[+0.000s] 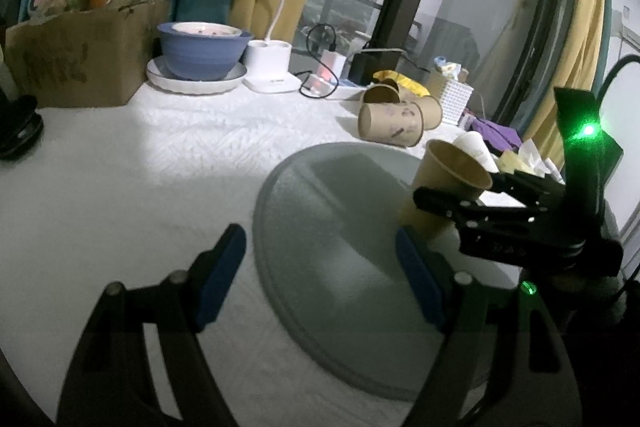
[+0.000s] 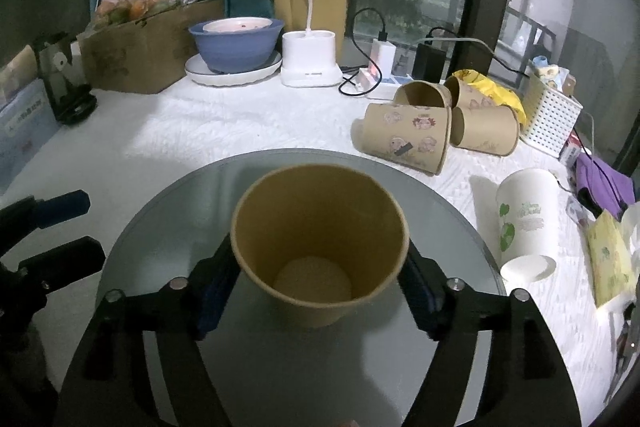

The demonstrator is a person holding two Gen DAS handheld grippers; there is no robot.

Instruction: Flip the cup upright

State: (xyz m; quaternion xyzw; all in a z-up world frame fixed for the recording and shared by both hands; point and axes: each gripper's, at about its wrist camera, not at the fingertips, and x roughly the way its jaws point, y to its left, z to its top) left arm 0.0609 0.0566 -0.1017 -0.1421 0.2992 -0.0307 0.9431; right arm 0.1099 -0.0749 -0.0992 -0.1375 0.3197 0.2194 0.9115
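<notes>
The right hand-held gripper is clamped on the brown paper cup, mouth-up over the round grey tray, which looks light and crushable, best pinched gently mid-wall, while the left hand-held gripper hangs apart, empty.

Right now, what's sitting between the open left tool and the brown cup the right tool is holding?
Nothing but bare grey round tray. In the left wrist view, the left tool is open above it, and the brown cup is apart, in the right tool.
</notes>
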